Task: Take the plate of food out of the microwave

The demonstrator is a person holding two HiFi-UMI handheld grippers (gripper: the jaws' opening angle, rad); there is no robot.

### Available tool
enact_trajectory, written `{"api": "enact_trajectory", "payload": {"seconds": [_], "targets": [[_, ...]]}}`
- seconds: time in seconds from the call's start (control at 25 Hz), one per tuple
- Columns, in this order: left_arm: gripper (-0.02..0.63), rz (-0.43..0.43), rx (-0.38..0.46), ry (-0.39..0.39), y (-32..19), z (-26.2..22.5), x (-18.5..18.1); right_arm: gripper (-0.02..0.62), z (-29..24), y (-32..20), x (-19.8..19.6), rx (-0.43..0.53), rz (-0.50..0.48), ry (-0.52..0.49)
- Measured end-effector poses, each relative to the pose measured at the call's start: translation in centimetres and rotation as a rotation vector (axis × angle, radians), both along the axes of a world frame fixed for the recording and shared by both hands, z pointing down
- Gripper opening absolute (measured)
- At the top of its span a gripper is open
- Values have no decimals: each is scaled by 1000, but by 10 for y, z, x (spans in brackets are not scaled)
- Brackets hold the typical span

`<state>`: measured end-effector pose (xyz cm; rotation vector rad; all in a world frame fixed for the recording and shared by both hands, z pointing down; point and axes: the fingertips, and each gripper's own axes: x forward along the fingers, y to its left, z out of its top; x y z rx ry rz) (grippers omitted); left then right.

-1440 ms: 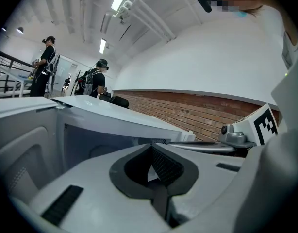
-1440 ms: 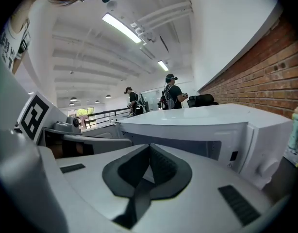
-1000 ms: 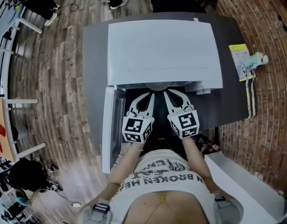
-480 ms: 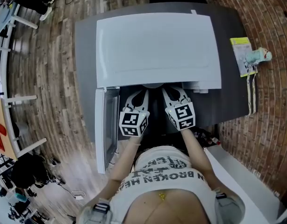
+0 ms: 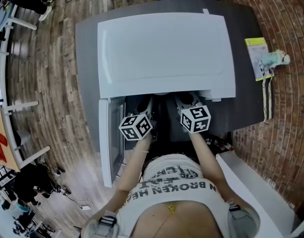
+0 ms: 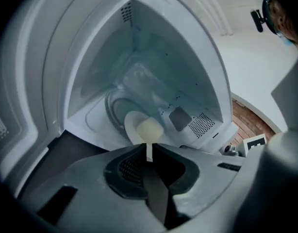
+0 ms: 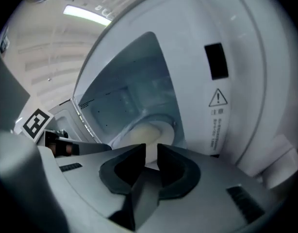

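Note:
A white microwave (image 5: 164, 53) stands on a grey table (image 5: 246, 108), its door (image 5: 108, 138) swung open to the left. Inside, a white plate (image 6: 134, 125) with a pale bun (image 6: 150, 128) rests on the glass turntable (image 6: 112, 108). Both grippers reach into the opening, with only their marker cubes (image 5: 136, 126) (image 5: 195, 119) and rear parts showing from above. My left gripper (image 6: 149, 147) is shut just before the plate's near rim. The jaws of my right gripper (image 7: 151, 149) are opening, and the plate (image 7: 156, 130) shows through the gap; nothing is pressed between the pads.
A yellow-green booklet (image 5: 255, 58) and a small figure (image 5: 276, 59) lie on the table's right end. A white ledge (image 5: 256, 192) runs at the lower right beside brick paving. Wooden flooring lies to the left.
Both grippers have moved forward into the microwave's opening; their fingers now sit mostly under its top. The left cube has turned. The microwave looks nearer in the head view.

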<state>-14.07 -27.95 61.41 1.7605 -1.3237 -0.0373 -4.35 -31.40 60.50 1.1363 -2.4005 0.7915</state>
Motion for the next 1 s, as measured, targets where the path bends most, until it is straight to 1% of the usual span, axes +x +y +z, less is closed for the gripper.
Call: {"api": "enact_trajectory", "payload": {"seconds": [0.08,0.12,0.28,0.36,0.48,0.6,0.68,0.8,0.88,0.96,1.0], "targets": [[56,-25,-28,18,1,7,-3,96,7,-2,1,-52,40,-44],[74,-36,-38,23,0,9,-4,114,10,-3,1,-77,56,-64],[132,-108,-83,92,-5,21,-9,138,23,-7,1,-147,100,-97],[150,-120,-90,112,-9,24,-10,155,28,-7,-1,-177,111,-111],[155,-121,-89,133,-16,25,-10,157,32,-9,-3,-216,128,-140],[155,-144,-93,206,-23,27,-8,156,35,-13,-5,-259,151,-188],[153,-152,-84,240,-28,26,-8,155,36,-15,-7,-283,160,-222],[153,-167,-79,263,-34,24,-9,127,36,-20,-10,-312,179,-265],[133,-183,-85,284,-34,27,-10,92,37,-21,-8,-326,190,-283],[122,-178,-91,290,-32,30,-10,86,38,-21,-7,-337,196,-303],[105,-175,-98,293,-32,32,-10,83,39,-22,-6,-343,200,-313]]}}
